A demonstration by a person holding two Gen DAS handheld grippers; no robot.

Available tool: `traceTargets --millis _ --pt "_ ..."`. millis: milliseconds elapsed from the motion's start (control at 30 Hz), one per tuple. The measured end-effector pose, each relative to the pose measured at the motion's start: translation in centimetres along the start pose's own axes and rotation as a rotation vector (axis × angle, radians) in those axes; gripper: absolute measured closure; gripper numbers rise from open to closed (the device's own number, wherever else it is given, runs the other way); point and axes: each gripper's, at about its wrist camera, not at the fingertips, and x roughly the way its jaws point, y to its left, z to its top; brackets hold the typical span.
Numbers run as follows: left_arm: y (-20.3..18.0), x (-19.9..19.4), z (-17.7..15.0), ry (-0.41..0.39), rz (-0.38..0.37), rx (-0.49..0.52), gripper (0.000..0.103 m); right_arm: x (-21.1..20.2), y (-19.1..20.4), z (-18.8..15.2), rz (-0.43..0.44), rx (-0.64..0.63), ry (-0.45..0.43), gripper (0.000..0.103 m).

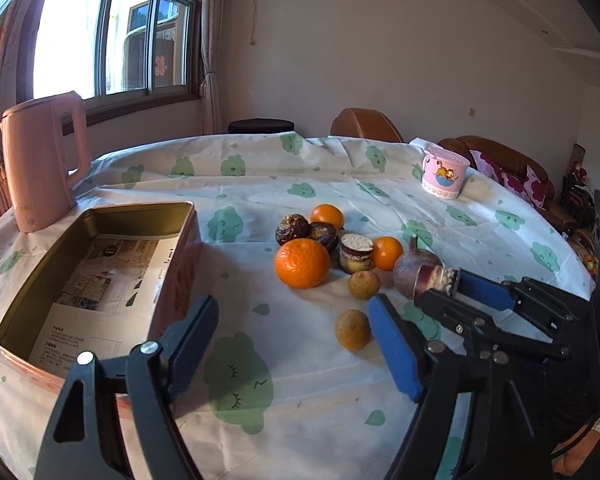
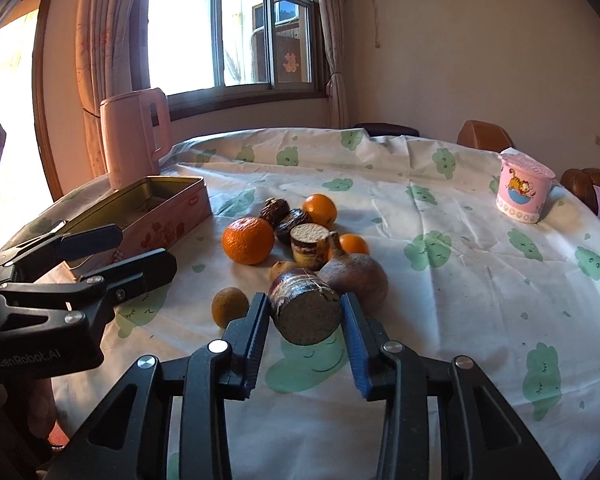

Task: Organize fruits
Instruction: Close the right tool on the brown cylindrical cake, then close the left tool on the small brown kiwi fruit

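Fruits are clustered mid-table on the cloth [image 1: 308, 184]: a large orange [image 1: 302, 263], two smaller oranges [image 1: 327, 216] behind and to the right, two dark wrinkled fruits [image 1: 292, 229], two small tan fruits [image 1: 353, 329], and a brown pomegranate [image 2: 356, 276]. A round cake piece [image 1: 356, 253] stands upright among them. The right gripper [image 2: 305, 312] is angled downward and clenched on a second cake roll [image 2: 305, 307], lying on its side just beside the pomegranate. The left gripper [image 1: 292, 340] is held low over bare cloth with its jaws apart, nothing between them (one tan fruit lies just beside its right pad). The tin [image 1: 100, 272], open at the left, is lined with printed paper only. A pink kettle [image 1: 44, 160] stands behind it and a pink cup [image 1: 444, 174] is set well apart at the far right. The tin's interior is shown only in the left view, the roll's cut face only in the right.
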Motion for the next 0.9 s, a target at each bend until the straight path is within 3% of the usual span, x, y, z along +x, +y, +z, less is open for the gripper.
traceTargets --millis 133,300,333,400,533,900 --pt "-1.6 1.8 0.0 0.065 -0.044 0.035 0.040 -0.5 -1.0 0.2 -0.086 0.002 -0.050 0.064" --pt "-3.2 3.7 0.1 0.146 -0.068 0.092 0.051 -0.5 -2.0 0.3 -0.063 0.034 -0.068 0.064" --pt "-3.6 4.2 0.1 0.163 -0.069 0.107 0.055 -0.6 -2.0 0.3 -0.064 0.032 -0.074 0.064" --pt "-3.8 4.7 0.0 0.182 -0.080 0.120 0.073 -0.6 -2.1 0.2 -0.055 0.037 -0.081 0.064" --pt "-3.4 4.8 -0.1 0.191 -0.099 0.098 0.075 -0.7 -2.1 0.1 -0.040 0.039 -0.087 0.064" --pt "-3.2 3.0 -0.1 0.063 -0.049 0.108 0.075 -1.3 -1.5 -0.2 -0.040 0.007 -0.123 0.064"
